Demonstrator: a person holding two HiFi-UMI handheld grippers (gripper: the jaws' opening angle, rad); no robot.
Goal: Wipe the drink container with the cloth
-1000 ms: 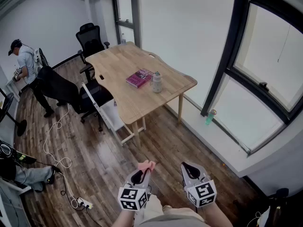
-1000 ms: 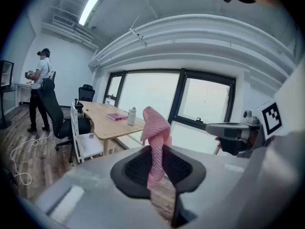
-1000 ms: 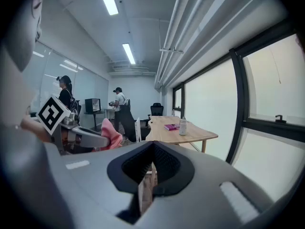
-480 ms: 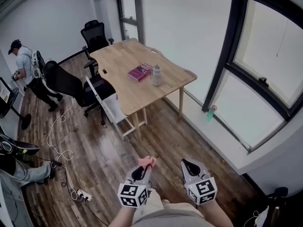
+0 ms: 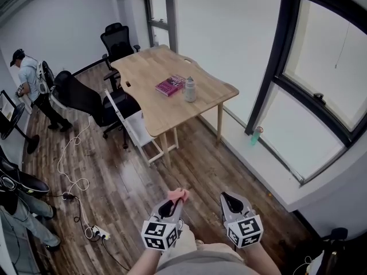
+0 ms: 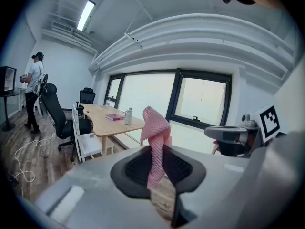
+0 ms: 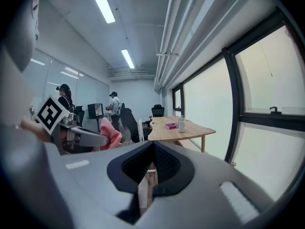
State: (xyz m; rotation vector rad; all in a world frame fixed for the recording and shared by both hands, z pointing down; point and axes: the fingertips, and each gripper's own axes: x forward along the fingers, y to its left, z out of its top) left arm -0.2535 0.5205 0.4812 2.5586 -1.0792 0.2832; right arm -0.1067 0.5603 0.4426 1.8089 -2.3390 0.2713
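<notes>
Walking up to the table is the step in hand, I reckon, since nothing is within reach yet.

Head view: the left gripper (image 5: 172, 206) pinches a pink cloth (image 5: 178, 195) that pokes up past its tips. The right gripper (image 5: 230, 201) sits just beside it, with nothing in it. The drink container (image 5: 190, 90) stands upright on the wooden table (image 5: 150, 73), well apart from both grippers, with a pink book (image 5: 170, 86) just beside it. The floor strip along the window looks like the easiest way in. On the other side there's a white chair (image 5: 135, 128), two black office chairs (image 5: 86, 99), a loose cable (image 5: 70, 179) and a power strip (image 5: 95, 232). A person (image 5: 31, 78) stands way off at the far wall.

Left gripper view: the jaws are clamped on the cloth's lower part and the top flops over loosely. I'd bunch it tighter before wiping so it doesn't just drag.

Right gripper view: the jaws are pressed together on nothing, with floor showing past them. My guess is they'll need to spread to steady the container, or it could tip or bump the book.
</notes>
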